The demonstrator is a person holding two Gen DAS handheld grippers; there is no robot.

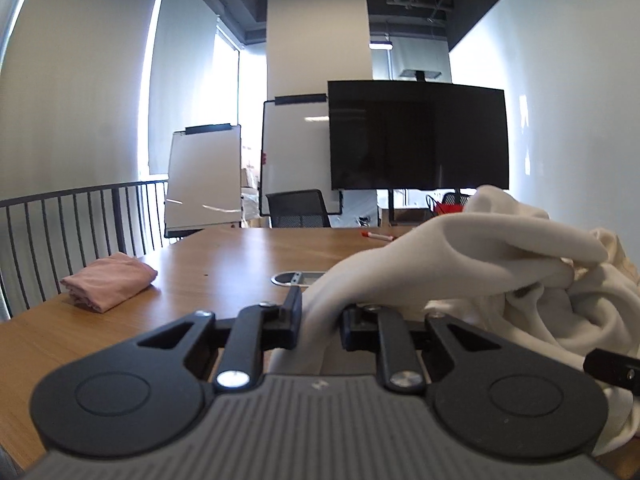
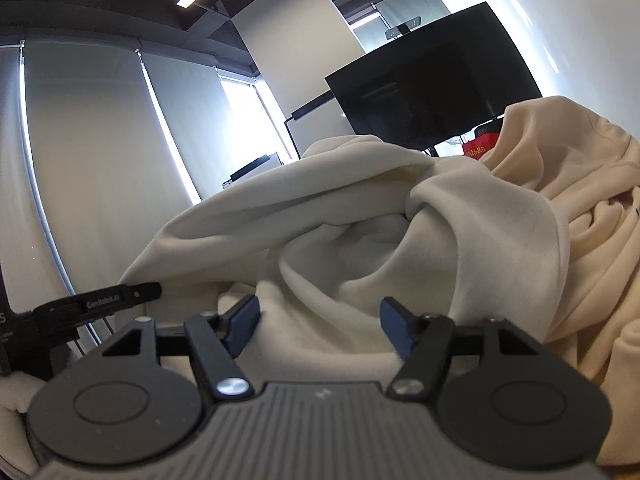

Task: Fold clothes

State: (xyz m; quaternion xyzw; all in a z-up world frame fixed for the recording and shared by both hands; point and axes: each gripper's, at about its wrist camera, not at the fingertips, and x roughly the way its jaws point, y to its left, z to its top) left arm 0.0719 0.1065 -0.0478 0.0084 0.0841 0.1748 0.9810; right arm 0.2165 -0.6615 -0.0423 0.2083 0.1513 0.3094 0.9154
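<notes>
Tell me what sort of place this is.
Most likely an office meeting room: a long wooden table, a large dark screen on a stand, and two flip-chart whiteboards beside it.

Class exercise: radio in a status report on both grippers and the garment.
Left gripper shut on cream garment. Right gripper open, cloth between fingers. Pink folded garment apart on table.

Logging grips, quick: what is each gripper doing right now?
Left gripper: closed on the cream garment.
Right gripper: open, the cloth between its pads, not pinched.
</notes>
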